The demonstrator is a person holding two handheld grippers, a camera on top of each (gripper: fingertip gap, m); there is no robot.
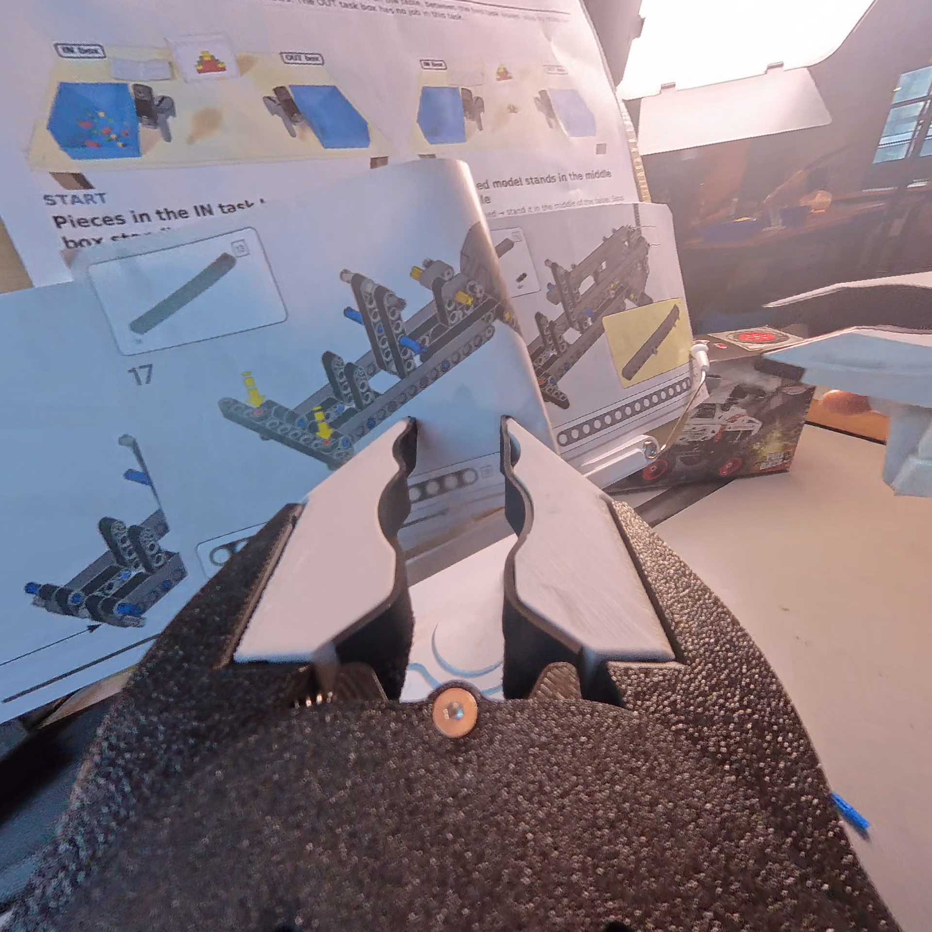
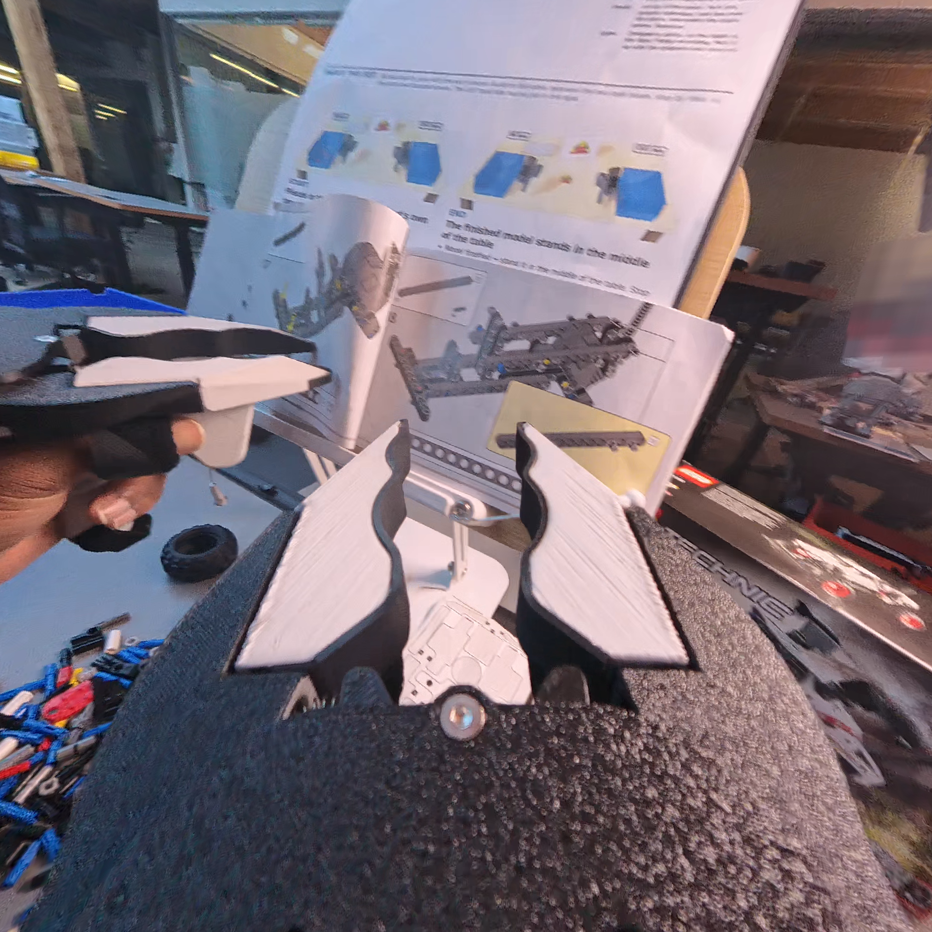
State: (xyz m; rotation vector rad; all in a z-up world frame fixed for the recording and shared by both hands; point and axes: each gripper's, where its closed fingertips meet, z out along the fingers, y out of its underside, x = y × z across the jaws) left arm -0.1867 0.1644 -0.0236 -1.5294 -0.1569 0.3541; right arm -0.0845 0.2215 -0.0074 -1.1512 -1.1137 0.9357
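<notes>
An open building-instruction booklet [image 1: 201,403] stands on a white stand, with one page [image 1: 444,282] curling up in the middle. My left gripper [image 1: 458,421] is open and empty, its fingertips just in front of the lower edge of that curled page. The right wrist view shows the left gripper [image 2: 320,360] held by a gloved hand [image 2: 75,484], tips beside the curled page [image 2: 368,302]; I cannot tell if they touch. My right gripper [image 2: 463,426] is open and empty, pointing at the booklet's right page [image 2: 580,383]. It also shows at the right edge of the left wrist view [image 1: 771,328].
A large printed sheet [image 2: 529,151] stands behind the booklet. The white stand base [image 2: 474,580] sits under my right gripper. A black toy tyre [image 2: 199,552] and a pile of small blue, black and red pieces [image 2: 45,706] lie left. A dark toy-set box [image 2: 807,570] lies right.
</notes>
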